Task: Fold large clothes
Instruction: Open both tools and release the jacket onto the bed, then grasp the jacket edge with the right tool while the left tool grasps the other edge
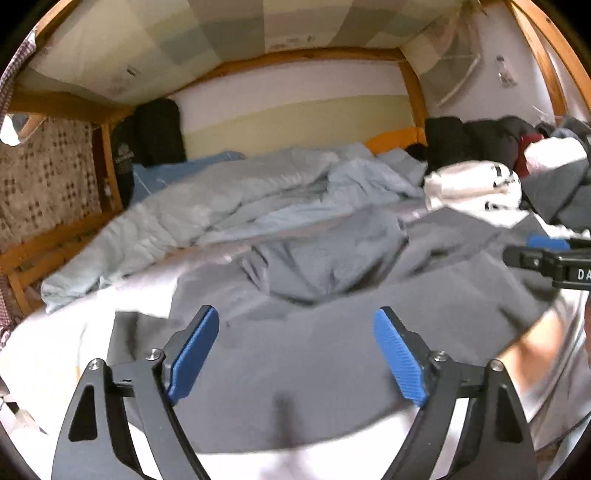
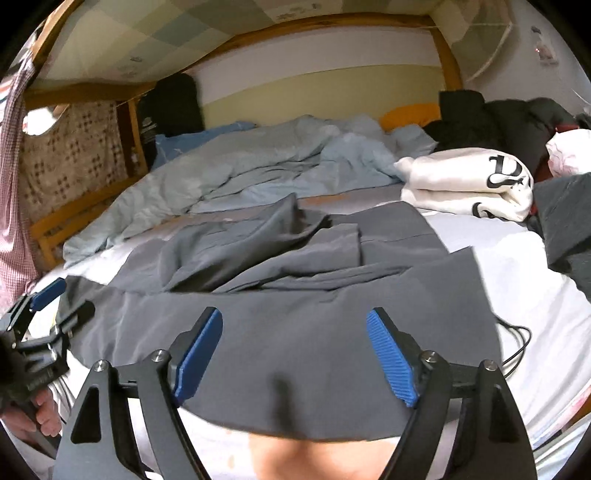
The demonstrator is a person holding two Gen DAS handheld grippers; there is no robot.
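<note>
Under the wooden frame of a bunk bed (image 2: 317,27), a pale sheet (image 2: 524,295) covers the mattress, with a light-blue duvet (image 2: 258,166) bunched along the far side. From the left: the left gripper (image 1: 295,354) stands over the near part of the dark grey garment (image 2: 295,266), its blue pads spread wide with nothing pinched between them. The garment lies across the middle of the bed, flat near me but rumpled and doubled over itself farther back. To the right, the right gripper (image 2: 295,354) hovers above the near hem, jaws likewise wide apart and empty. Farther right sits a folded white top with black lettering (image 2: 472,184), and beyond it a heap of dark clothes (image 2: 498,118).

I judge this a pause between folds: both tools free, cloth resting. Next, I think, each needs to pinch an edge or corner and smooth the crumpled far half before folding.

No basket or box shows anywhere.
</note>
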